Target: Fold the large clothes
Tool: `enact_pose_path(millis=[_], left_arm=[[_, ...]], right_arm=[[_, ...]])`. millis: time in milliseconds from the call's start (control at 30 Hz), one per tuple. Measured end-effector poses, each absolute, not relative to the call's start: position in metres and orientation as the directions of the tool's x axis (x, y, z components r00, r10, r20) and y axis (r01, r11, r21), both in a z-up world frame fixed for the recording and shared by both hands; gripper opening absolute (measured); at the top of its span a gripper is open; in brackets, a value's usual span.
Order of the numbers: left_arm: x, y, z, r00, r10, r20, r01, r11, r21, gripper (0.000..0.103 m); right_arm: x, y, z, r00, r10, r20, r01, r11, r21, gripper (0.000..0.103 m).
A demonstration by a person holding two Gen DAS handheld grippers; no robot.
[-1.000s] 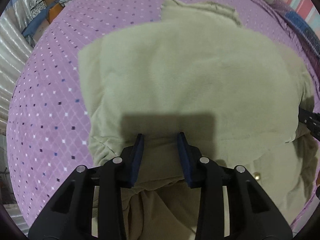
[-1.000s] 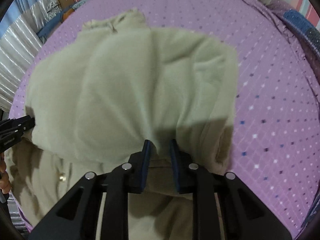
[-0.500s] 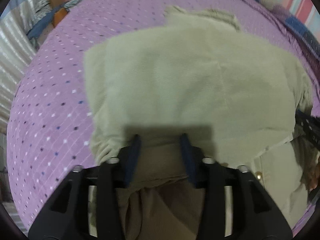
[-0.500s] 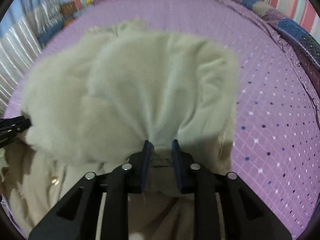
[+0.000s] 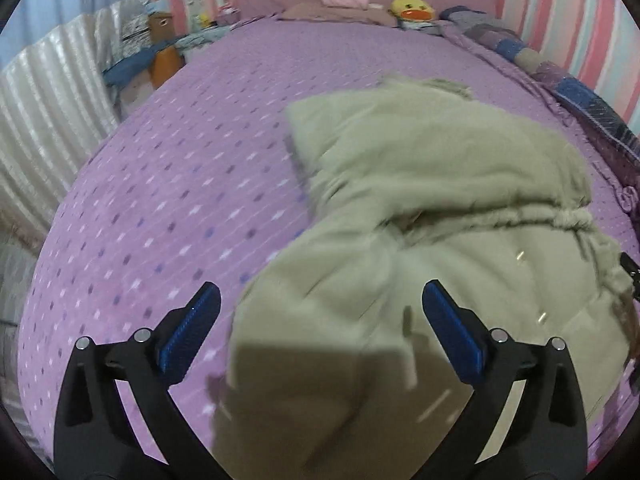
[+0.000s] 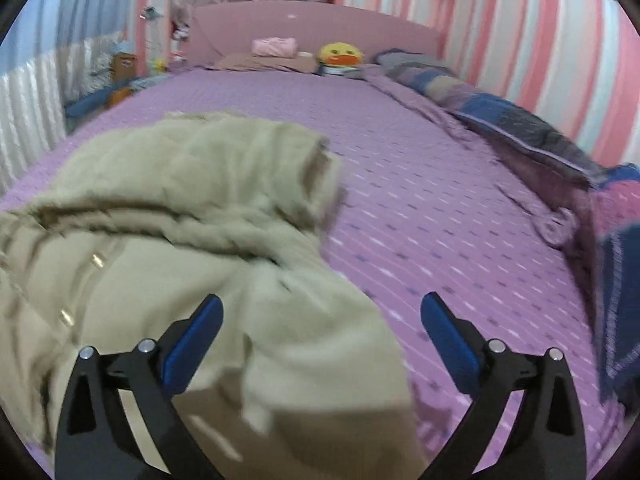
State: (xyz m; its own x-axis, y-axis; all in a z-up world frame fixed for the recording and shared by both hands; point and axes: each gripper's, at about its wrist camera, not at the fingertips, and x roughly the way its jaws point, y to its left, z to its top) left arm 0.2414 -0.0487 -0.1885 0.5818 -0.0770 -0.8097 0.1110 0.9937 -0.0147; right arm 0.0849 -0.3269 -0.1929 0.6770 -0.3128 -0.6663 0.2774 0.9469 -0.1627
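A large khaki padded coat (image 5: 420, 208) lies partly folded on the purple bed, its fleecy lining part on top and brass snaps showing on the near panel. It also shows in the right wrist view (image 6: 192, 216). My left gripper (image 5: 320, 320) is open, jaws wide apart, above the coat's near left edge and holding nothing. My right gripper (image 6: 320, 324) is open and empty above the coat's near right edge.
The purple dotted bedspread (image 5: 180, 184) stretches left and beyond the coat. A patchwork quilt (image 6: 520, 124) is bunched along the right side. A yellow duck plush (image 6: 340, 54) and a pink bundle (image 6: 274, 46) sit by the headboard. Boxes and clutter (image 5: 160, 52) stand left of the bed.
Both grippers let go of the coat's edge and opened wide. They tilted up and drew back, so the headboard and walls now show. The released fabric lies on the coat.
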Motion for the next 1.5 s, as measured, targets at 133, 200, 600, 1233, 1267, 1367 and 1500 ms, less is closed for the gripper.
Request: enact_pose_path(millis=[133, 200, 600, 1233, 1267, 1367, 1500], left_arm=[[0.2, -0.008, -0.204, 0.574, -0.087, -0.814, 0.073, 0.996, -0.055, 0.1], [0.188, -0.003, -0.209, 0.574, -0.119, -0.81, 0.083, 0.993, -0.087, 0.1], [0.159, 0.029, -0.269, 0.515, -0.186, -0.837, 0.104, 0.983, -0.154, 0.1], [0.144, 0.011, -0.271, 0.529, -0.21, -0.822, 0.175, 0.975, -0.136, 0.081], [0.144, 0.011, -0.271, 0.524, -0.222, -0.822, 0.177, 0.973, -0.15, 0.077], [0.139, 0.014, -0.272, 0.513, -0.263, -0.817, 0.186, 0.963, -0.194, 0.056], [0.134, 0.021, -0.267, 0.492, -0.319, -0.81, 0.176, 0.948, -0.266, 0.028]], right_arm=[[0.055, -0.34, -0.191, 0.662, -0.354, -0.661, 0.349, 0.926, -0.145, 0.099], [0.041, -0.353, -0.194, 0.668, -0.383, -0.638, 0.392, 0.91, -0.136, 0.099], [0.001, -0.348, -0.215, 0.675, -0.326, -0.662, 0.344, 0.933, -0.109, 0.099], [-0.001, -0.395, -0.265, 0.644, -0.034, -0.764, 0.286, 0.937, 0.2, 0.077], [0.001, -0.392, -0.268, 0.642, -0.01, -0.767, 0.277, 0.936, 0.219, 0.063], [0.007, -0.374, -0.274, 0.646, -0.016, -0.763, 0.265, 0.942, 0.204, 0.051], [0.01, -0.367, -0.267, 0.651, 0.021, -0.759, 0.245, 0.94, 0.236, 0.022]])
